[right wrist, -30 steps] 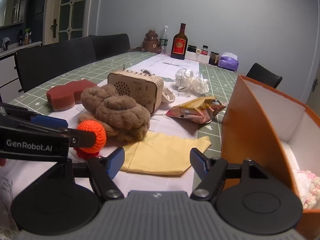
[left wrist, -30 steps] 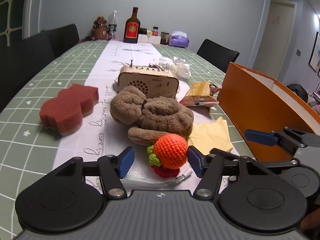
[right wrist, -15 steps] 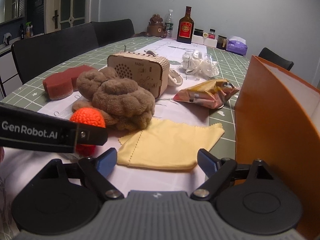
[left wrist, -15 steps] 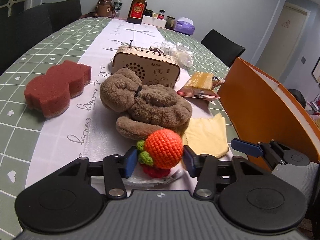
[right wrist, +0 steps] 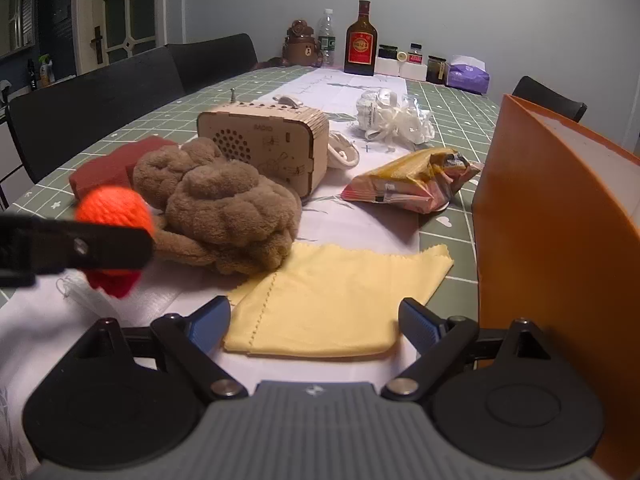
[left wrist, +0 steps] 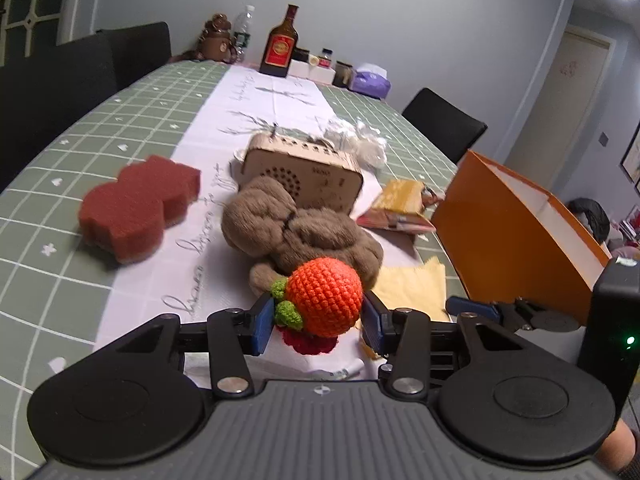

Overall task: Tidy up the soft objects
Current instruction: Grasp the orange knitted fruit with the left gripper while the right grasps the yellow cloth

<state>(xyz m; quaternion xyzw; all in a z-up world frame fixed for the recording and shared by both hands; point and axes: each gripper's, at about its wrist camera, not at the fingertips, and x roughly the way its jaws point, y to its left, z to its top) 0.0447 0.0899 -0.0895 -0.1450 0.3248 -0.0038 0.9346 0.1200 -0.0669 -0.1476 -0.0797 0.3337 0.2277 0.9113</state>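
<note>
My left gripper (left wrist: 318, 322) is shut on an orange crocheted fruit (left wrist: 325, 297) with green leaves and a red base, held just above the table; the fruit also shows in the right wrist view (right wrist: 114, 208). A brown plush toy (left wrist: 300, 236) lies right behind it. A dark red sponge (left wrist: 136, 208) sits to the left. A yellow cloth (right wrist: 336, 300) lies flat in front of my right gripper (right wrist: 316, 324), which is open and empty. An orange box (right wrist: 560, 216) stands at the right.
A wooden radio (right wrist: 264, 144) stands behind the plush. A snack bag (right wrist: 412, 184) and a white wrapped bundle (right wrist: 394, 120) lie beyond the cloth. A bottle (right wrist: 360, 40), jars and a tissue pack stand at the far end. Black chairs line both sides.
My left gripper closed on the orange crocheted fruit and lifted it a little off the table. My right gripper stayed open over the yellow cloth.
</note>
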